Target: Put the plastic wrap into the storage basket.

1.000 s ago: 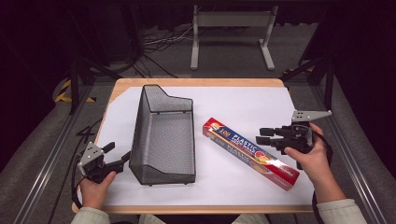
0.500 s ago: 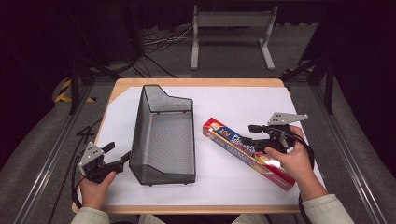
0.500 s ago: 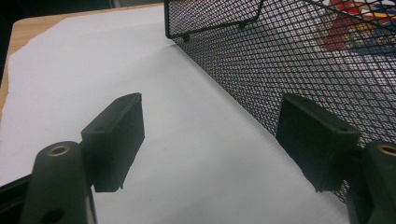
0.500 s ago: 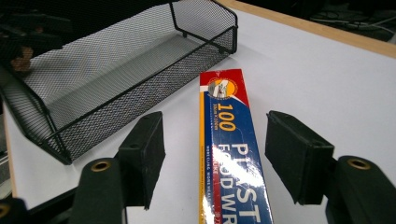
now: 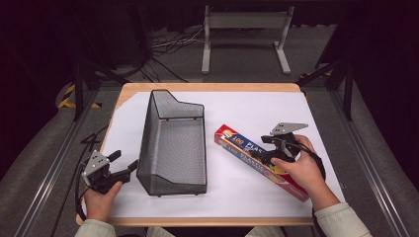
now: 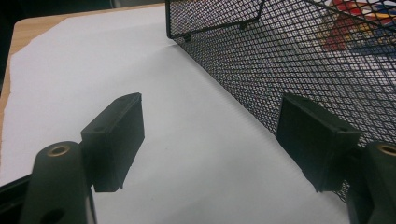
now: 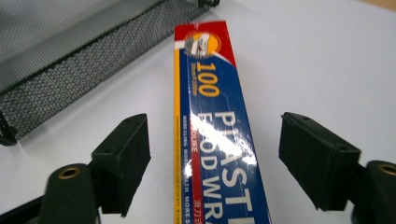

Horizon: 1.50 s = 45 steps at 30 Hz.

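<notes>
Two black jaws of my right gripper [image 7: 215,158] stood wide apart, one on each side of the box [image 7: 219,140], and they had just been opening; the box lay between them but neither pad pressed on it. In the high view that gripper [image 5: 269,150] hovered over the middle of the box [image 5: 242,148], which lay flat and slantwise on the white paper [image 5: 257,111] of the desk [image 5: 207,88], just right of the basket [image 5: 173,143].

I judged the box light, stiff along its length, and glossy enough to slip, with thin card walls that a hard squeeze could dent. Its long narrow sides near the middle seemed the best hold, so it would not tip.

My left gripper [image 5: 118,168] rested beside the basket's near left corner, jaws apart and holding nothing, the mesh wall [image 6: 289,60] close by one jaw.

Open paper lay behind and to the right of the box; the desk's right edge was near, the basket's rim stood high.
</notes>
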### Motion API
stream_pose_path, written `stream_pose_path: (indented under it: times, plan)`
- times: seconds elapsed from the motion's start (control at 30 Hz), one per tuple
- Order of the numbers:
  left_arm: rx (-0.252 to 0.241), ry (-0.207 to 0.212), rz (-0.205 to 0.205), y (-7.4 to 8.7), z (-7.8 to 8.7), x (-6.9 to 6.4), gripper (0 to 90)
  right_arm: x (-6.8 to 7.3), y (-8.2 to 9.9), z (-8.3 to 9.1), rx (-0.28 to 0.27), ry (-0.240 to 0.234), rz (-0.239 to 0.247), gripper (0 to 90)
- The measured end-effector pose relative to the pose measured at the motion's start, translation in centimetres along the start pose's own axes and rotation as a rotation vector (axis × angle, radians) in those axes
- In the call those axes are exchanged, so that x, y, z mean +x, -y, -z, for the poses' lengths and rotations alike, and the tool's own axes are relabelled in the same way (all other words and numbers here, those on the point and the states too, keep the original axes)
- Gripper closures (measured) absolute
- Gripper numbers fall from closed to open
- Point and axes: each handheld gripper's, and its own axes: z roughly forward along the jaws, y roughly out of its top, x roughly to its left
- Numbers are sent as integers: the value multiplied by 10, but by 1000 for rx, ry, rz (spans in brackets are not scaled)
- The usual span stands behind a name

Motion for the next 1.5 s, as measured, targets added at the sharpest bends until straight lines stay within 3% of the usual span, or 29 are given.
stream_pose_path:
  times: [0.27,0.73,1.1,1.2,1.3,1.5]
  plan:
    - [0,1,-1,0,0,0,242,0,6,-10,107,-6,12,153]
    - [2,0,0,0,0,0,242,0,10,-23,262,8,26,161]
    - [2,-2,4,0,0,0,243,0,10,-31,343,-1,35,214]
    - [0,-3,5,0,0,0,243,1,11,-36,392,-6,46,265]
    - [0,-3,6,0,0,1,244,0,12,-36,424,14,69,372]
    - [2,-6,4,0,0,1,245,1,13,-35,418,37,97,401]
